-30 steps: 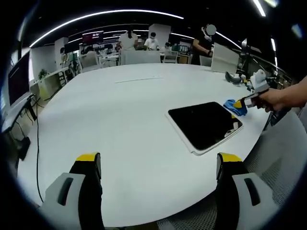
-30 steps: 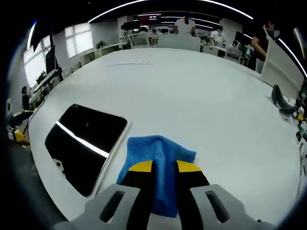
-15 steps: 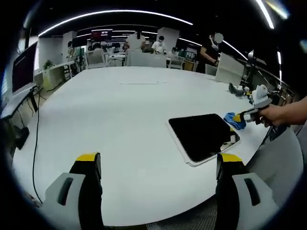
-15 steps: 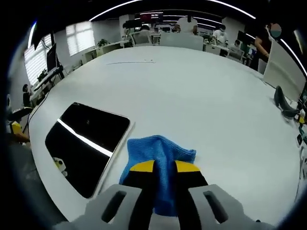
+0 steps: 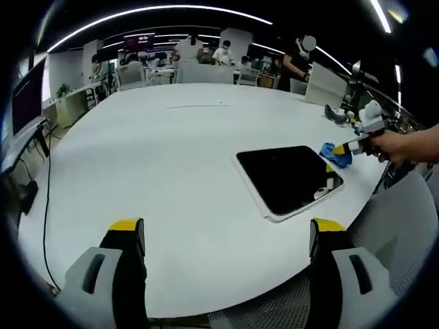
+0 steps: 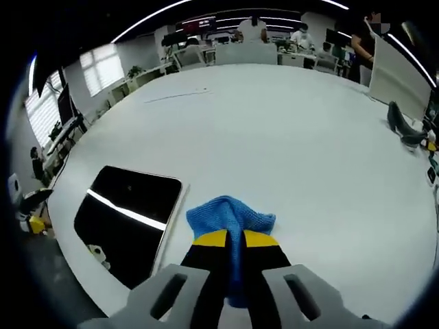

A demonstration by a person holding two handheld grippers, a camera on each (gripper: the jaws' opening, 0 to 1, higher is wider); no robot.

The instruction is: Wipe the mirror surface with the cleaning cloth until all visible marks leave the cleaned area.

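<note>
A wide white counter [image 5: 171, 157] spreads across both views, with an office behind it where several people [image 5: 186, 49] stand at desks under long ceiling light strips.

On the counter, near its edge, lies the mirror [image 5: 287, 178], a flat rounded rectangle with a pale frame and a dark face. In the right gripper view the mirror [image 6: 127, 221] sits to the left of the jaws, and a bright light streak crosses its dark face. A small pale spot shows near one corner of the glass; what it is cannot be told.

The blue cloth [image 6: 230, 219] rests on the counter just beside the mirror's edge, apart from the glass, bunched into a soft peak. In the left gripper view the cloth [image 5: 336, 153] shows at the mirror's far corner.

The right hand-held gripper [image 6: 229, 240] has its yellow-tipped jaws pressed close together with the cloth pinched between them. A person's hand [image 5: 392, 145] holds that tool in the left gripper view.

The left hand-held gripper [image 5: 223, 229] has its jaws spread wide with nothing between them, above bare counter and well apart from the mirror.

A dark object [image 6: 403, 133] lies at the counter's far right side.
</note>
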